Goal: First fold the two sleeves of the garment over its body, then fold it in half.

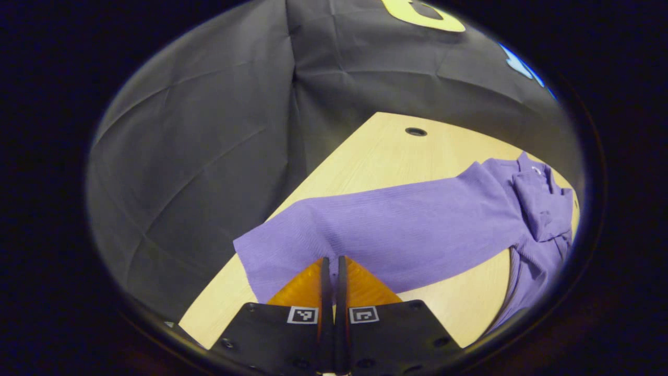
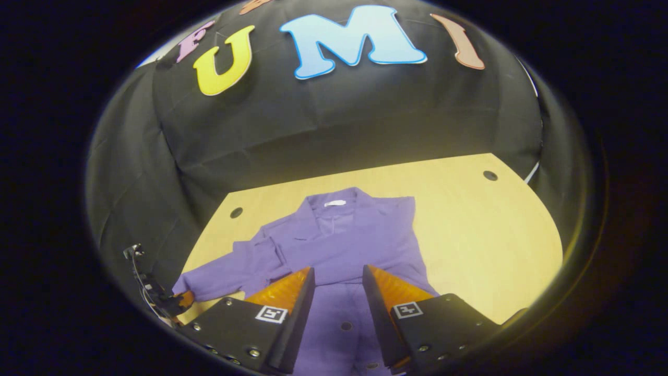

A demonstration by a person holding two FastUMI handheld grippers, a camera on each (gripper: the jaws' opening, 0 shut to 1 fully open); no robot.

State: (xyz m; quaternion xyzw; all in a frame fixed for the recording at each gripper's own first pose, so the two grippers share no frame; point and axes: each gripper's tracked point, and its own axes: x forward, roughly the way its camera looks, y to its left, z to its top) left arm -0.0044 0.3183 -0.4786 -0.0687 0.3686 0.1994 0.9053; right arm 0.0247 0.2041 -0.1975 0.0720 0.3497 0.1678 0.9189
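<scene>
One ribbed purple garment (image 2: 334,240) on pale wood-grain table (image 2: 469,219), left hand-held gripper (image 1: 334,263) pinching its sleeve (image 1: 386,230), right hand-held gripper (image 2: 338,279) spread.

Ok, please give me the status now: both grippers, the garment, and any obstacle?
Left gripper shut on sleeve cuff end. Right gripper open above purple garment, one sleeve already folded over body. Table shows no obstacle.

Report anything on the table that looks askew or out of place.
Nothing is damaged or spilled. The purple garment lies lopsided: one sleeve stretches out flat toward the table's edge, at the shut left gripper, while the other side is already tucked in. The collar area is rumpled.
</scene>
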